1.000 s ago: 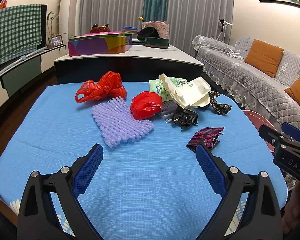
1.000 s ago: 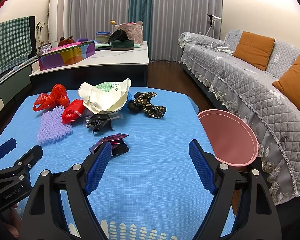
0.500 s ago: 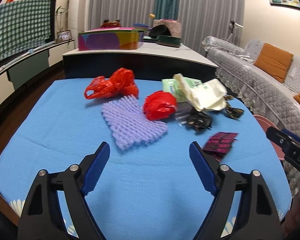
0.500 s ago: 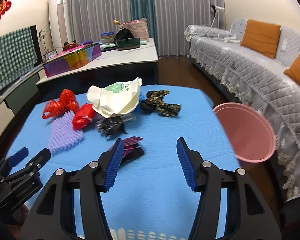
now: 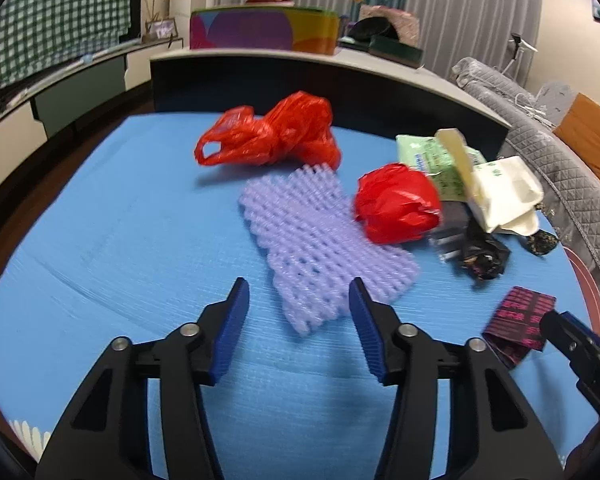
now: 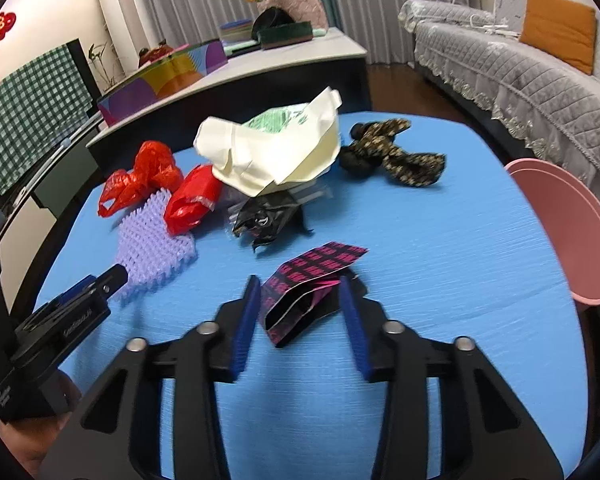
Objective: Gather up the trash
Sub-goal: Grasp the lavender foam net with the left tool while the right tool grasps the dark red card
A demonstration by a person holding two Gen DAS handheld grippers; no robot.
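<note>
Trash lies on the blue-covered table. My left gripper hovers low over the near end of a purple foam net; its jaws are closing, the net's tip lies between them and the pads are clear of it. My right gripper straddles a folded pink-and-black wrapper; its jaws are closing and the pads stand just off the wrapper's sides. Behind are a red plastic bag, a red crumpled ball, a cream paper bag and a black wrapper.
A pink bin stands off the table's right edge, beside a grey sofa. A dark patterned cloth lies at the far right of the table. A counter with boxes runs behind the table. A hand holds the left gripper's body.
Both grippers have come forward and down toward the table and their jaws have narrowed. The left now reaches the foam net, the right now has the pink-and-black wrapper between its fingers.
</note>
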